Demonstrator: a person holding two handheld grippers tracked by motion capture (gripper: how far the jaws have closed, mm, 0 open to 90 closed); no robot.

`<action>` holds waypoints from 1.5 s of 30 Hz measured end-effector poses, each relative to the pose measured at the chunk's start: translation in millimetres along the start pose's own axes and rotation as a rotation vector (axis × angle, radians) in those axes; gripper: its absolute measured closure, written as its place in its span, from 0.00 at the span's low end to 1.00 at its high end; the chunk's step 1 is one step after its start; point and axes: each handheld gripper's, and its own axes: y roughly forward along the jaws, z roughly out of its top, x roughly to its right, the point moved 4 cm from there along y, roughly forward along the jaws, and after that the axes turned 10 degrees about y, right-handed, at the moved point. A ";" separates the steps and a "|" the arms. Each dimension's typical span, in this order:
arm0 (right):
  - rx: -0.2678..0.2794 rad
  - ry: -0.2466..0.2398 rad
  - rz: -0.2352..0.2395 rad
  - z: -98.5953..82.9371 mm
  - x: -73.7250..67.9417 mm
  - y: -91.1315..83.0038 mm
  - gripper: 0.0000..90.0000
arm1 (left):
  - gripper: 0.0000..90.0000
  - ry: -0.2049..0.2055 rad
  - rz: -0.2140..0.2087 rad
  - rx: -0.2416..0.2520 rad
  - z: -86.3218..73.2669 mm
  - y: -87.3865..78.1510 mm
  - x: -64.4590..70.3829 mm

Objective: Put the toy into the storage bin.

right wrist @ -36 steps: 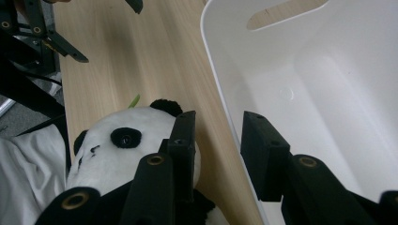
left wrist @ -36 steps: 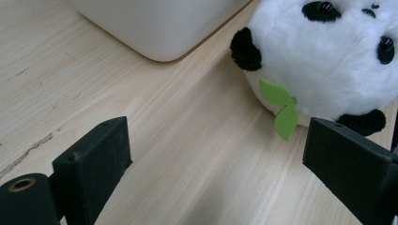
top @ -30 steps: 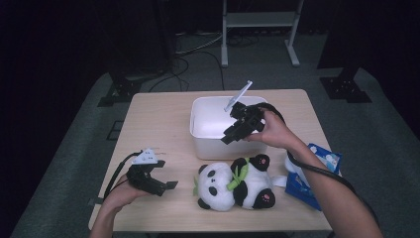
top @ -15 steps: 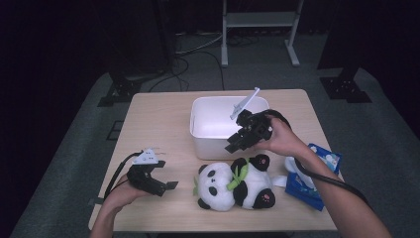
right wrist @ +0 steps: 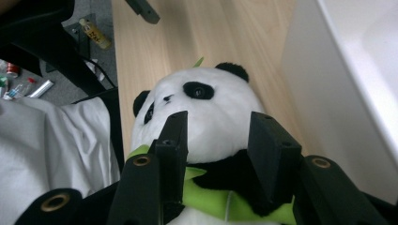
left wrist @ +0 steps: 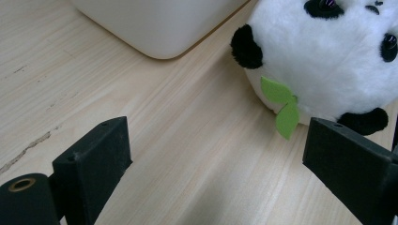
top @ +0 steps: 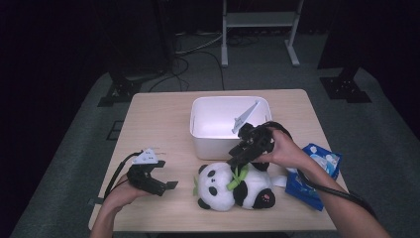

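Note:
A panda plush with a green leaf collar lies on its back near the front of the wooden table. My right gripper hangs open just over its neck, tips pointing down and to the left. In the right gripper view the panda's head shows between the spread jaws of my right gripper. My left gripper rests open on the table left of the panda. Its view shows the panda's head ahead of the wide gap of my left gripper, which holds nothing.
A white box stands behind the panda, its wall close to my right gripper. It also shows as a white box in the left gripper view. A blue packet lies at the table's right edge.
My right gripper has come from over the white box's rim down and toward the person, onto the panda's neck. The left gripper has stayed in place.

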 end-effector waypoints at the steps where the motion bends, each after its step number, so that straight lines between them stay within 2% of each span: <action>1: -0.003 -0.001 0.006 -1.7 -0.4 1.2 0.63 | 0.07 -0.001 -0.001 0.000 -0.1 0.1 0.0; 7: -0.030 -0.005 0.011 -11.9 -2.8 6.0 0.62 | 0.07 -0.001 -0.001 -0.004 -0.6 0.3 -0.2; 13: -0.016 -0.003 0.023 -22.4 -6.9 -0.2 0.62 | 0.07 -0.001 0.001 -0.005 -0.3 0.6 0.2; 18: 0.009 0.004 0.021 -29.6 -14.0 -12.1 0.63 | 0.07 0.004 -0.003 -0.007 1.1 1.2 1.4; 23: 0.002 -0.005 0.027 -35.0 -17.8 -10.2 0.62 | 0.07 0.008 -0.004 -0.010 1.4 1.5 1.8; 27: -0.022 -0.018 0.024 -39.8 -21.5 -1.7 0.61 | 0.07 0.007 -0.006 -0.009 1.6 1.9 2.2; 30: -0.059 -0.035 0.001 -42.8 -23.6 7.7 0.60 | 0.07 0.007 -0.009 -0.009 1.5 2.3 2.2; 37: -0.082 -0.075 -0.024 -40.5 -25.4 23.6 0.58 | 0.07 0.005 -0.011 -0.009 0.7 2.6 1.7; 38: -0.099 -0.087 -0.034 -38.5 -24.9 27.4 0.57 | 0.07 0.001 -0.009 -0.008 0.3 2.2 1.1; 43: -0.131 -0.102 -0.038 -37.7 -23.8 38.5 0.58 | 0.07 -0.003 -0.008 -0.003 0.1 0.5 0.2; 45: -0.134 -0.099 -0.033 -37.3 -22.5 41.1 0.62 | 0.07 -0.004 -0.008 0.001 0.0 0.3 -0.1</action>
